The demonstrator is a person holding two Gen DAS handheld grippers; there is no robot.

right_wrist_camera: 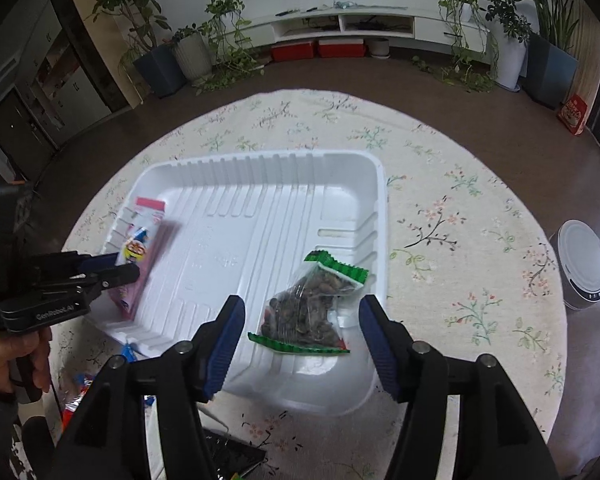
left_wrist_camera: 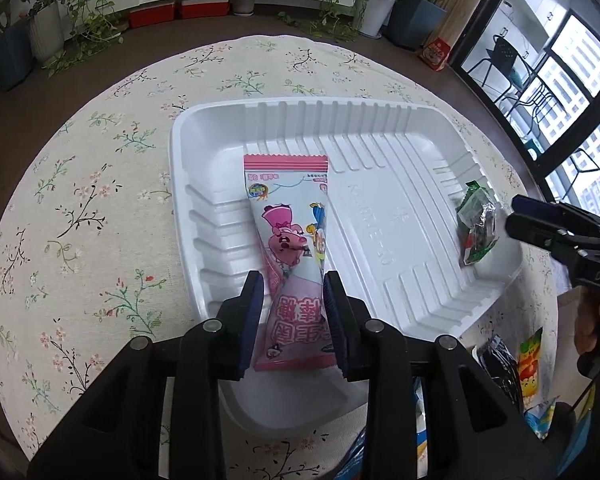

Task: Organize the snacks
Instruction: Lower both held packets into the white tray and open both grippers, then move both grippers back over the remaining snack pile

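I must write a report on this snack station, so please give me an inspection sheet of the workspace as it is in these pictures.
Surface: round table under a floral tablecloth.
Job's things: white tray on the cloth; pink snack pack held over its left part; green-edged clear bag of dark pieces lying in its right part.
Clutter: more snack packets on the cloth by the tray's near edge; a round white lidded container beside the table.
Grippers: left gripper has its jaws shut on the pink snack pack; right gripper has its jaws open on either side of the bag.
Cables: nothing seen.
Surroundings: potted plants, low white cabinet, red boxes, large windows.
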